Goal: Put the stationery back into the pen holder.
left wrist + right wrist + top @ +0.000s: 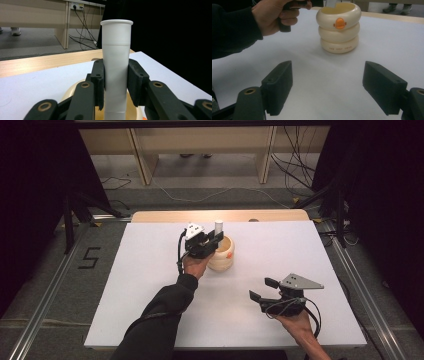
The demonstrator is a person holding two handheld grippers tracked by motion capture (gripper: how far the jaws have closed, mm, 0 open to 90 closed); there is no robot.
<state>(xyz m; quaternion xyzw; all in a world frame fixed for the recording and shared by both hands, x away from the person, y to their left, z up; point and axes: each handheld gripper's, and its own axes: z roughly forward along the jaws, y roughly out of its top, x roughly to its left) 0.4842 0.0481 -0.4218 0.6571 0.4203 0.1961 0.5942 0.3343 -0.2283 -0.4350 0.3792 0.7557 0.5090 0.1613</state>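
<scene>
The left tool (115,82) is clenched on a white tube (116,62), held upright with its flanged rim uppermost and its lower end over the mouth of a cream ribbed holder (338,27) that stands on the white table (150,295); in the high view the tube (218,226) rises just above the holder (223,254). How far the lower end has entered the holder cannot be told. The right tool (264,290) rests well apart, near the front of the table, its jaws spread wide with nothing between them. Risks, as judged from this arrangement: the holder is unsupported, so a tube lowered off-centre could catch the rim and tip or push the holder sideways. The pads grip the smooth tube low on its length, so a knock against the rim might tilt it within the grip. Releasing too high would let it drop and bounce.
</scene>
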